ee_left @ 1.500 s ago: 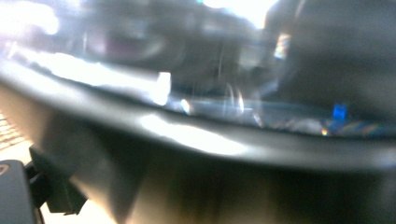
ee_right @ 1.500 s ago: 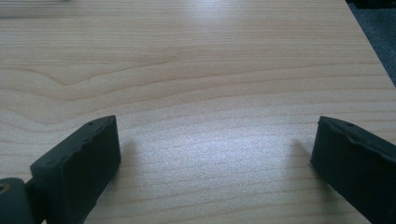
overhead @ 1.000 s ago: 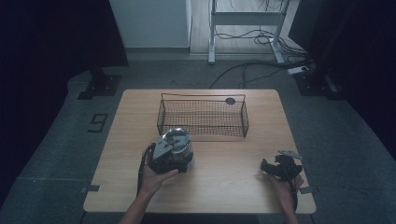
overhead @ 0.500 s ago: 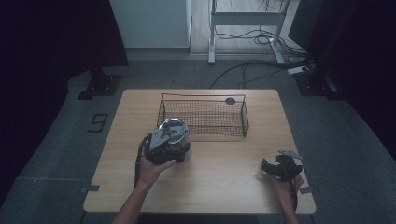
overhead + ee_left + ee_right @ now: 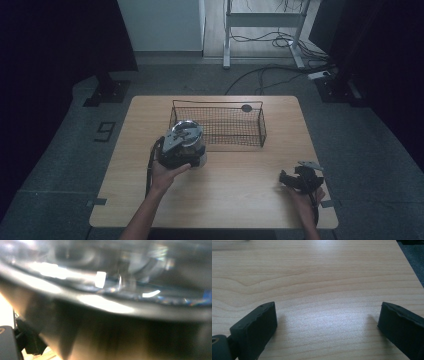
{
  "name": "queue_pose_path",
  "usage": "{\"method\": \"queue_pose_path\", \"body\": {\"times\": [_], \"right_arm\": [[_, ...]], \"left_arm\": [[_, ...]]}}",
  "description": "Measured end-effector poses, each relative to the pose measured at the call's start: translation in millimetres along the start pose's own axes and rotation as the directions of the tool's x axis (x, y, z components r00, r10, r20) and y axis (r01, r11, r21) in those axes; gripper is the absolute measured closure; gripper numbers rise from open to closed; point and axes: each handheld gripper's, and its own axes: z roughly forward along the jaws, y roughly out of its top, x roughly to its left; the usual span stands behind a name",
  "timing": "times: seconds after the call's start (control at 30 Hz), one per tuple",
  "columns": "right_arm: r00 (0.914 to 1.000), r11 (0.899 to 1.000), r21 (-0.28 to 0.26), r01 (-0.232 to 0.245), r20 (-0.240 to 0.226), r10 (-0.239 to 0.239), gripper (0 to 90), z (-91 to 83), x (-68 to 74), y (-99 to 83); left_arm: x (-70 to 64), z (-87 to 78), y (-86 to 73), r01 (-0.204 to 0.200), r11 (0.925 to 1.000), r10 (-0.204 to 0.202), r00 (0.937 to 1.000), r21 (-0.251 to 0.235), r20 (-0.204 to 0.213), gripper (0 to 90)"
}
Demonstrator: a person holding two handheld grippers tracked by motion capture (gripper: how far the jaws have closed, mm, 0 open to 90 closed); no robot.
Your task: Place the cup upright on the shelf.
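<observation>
High view is showing the person's left forearm coming in from the bottom edge and reaching forward over the table [image 5: 240,195], the left hand [image 5: 167,172] wrapping around the back of the left gripper [image 5: 186,150]. That gripper is sitting at the near left corner of the basket [image 5: 261,127], and a pot [image 5: 186,136] with a shiny round lid is sitting right at its front end, just beside the basket's near wall. Whether the pot is resting on the wood or hanging above it is not clear from here. The right hand [image 5: 304,194] is lying low near the table's right front corner, well apart from the pot, with the right gripper [image 5: 289,179] pointing left across the bare wood.

Left gripper view is pressing up against the pot [image 5: 120,290], its blurred metal and glass surface sitting tight against the lens; one dark jaw is peeking in at the bottom left, and how wide the jaws are standing cannot be told.

Right gripper view is looking along the tabletop [image 5: 324,277], and the right gripper [image 5: 325,323] is standing wide apart with nothing between its jaws, both hovering close to the wood.
</observation>
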Motion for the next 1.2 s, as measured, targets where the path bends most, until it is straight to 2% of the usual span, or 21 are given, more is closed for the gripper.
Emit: {"method": "queue_pose_path", "body": {"times": [0.13, 0.27, 0.63, 0.83, 1.2], "right_arm": [[1.0000, 1.000, -0.001, 0.001, -0.001, -0.001, 1.9, 0.1, -0.2, 0.1], [1.0000, 1.000, -0.001, 0.002, -0.001, -0.002, 1.9, 0.2, -0.3, 0.1], [1.0000, 1.000, -0.001, 0.001, 0.000, -0.001, 1.9, 0.2, -0.2, 0.1], [1.0000, 1.000, -0.001, 0.001, 0.000, -0.001, 2.0, 0.2, -0.2, 0.2], [1.0000, 1.000, 0.000, 0.001, 0.000, -0.001, 2.1, 0.1, -0.3, 0.3]], "left_arm": [[2.5, 1.7, 3.6, 0.012, 0.9999, -0.012, 0.9999, 0.008, 0.000, 4.1], [3.9, 3.1, 10.3, 0.000, 0.9999, 0.000, 0.9999, 0.011, -0.016, 4.1], [7.4, 9.5, 22.6, 0.006, 1.0000, -0.006, 0.9998, 0.007, -0.020, 4.1], [9.9, 14.1, 27.5, -0.004, 0.9999, 0.004, 0.9997, 0.015, -0.025, 4.1], [17.9, 22.6, 41.3, 0.012, 0.9999, -0.012, 0.9996, 0.011, -0.028, 4.1]]}}
